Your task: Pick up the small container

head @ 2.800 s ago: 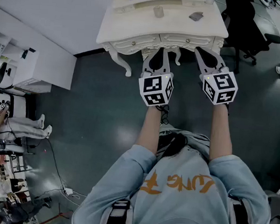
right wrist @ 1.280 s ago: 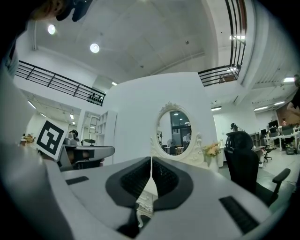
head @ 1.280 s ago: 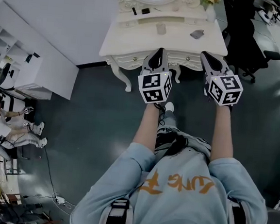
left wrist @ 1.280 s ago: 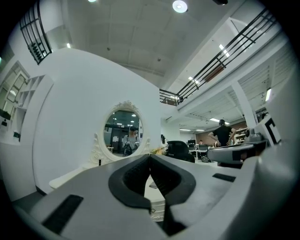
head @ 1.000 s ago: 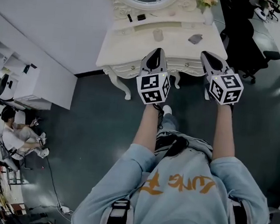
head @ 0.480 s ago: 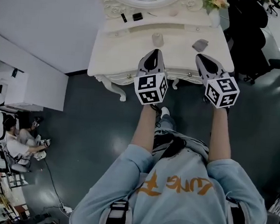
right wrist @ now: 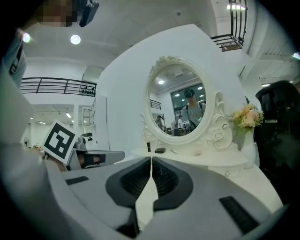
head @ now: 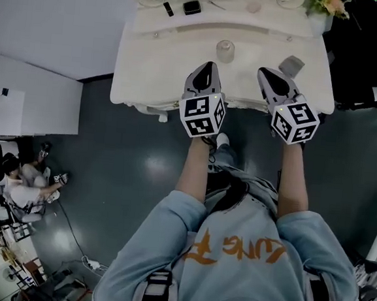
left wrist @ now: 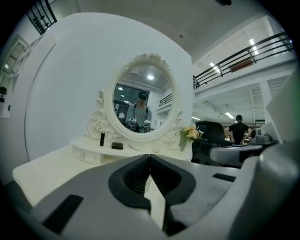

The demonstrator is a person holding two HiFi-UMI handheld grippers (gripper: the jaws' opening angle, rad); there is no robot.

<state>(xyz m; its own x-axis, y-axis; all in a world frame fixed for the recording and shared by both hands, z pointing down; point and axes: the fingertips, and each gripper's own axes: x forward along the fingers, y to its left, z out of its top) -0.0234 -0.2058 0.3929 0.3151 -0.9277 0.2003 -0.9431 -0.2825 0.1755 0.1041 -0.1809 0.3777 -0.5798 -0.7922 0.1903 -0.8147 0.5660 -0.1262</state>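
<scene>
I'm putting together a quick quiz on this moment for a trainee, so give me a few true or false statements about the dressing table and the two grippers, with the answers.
1. The left gripper and the right gripper both have their jaws together with nothing between them. True.
2. The small container is held in the right gripper. False: it stands untouched on the white dressing table, beyond both grippers.
3. The mirror is oval. True.
4. In the head view, the flowers stand at the table's left end. False: they are at its back right corner.
</scene>
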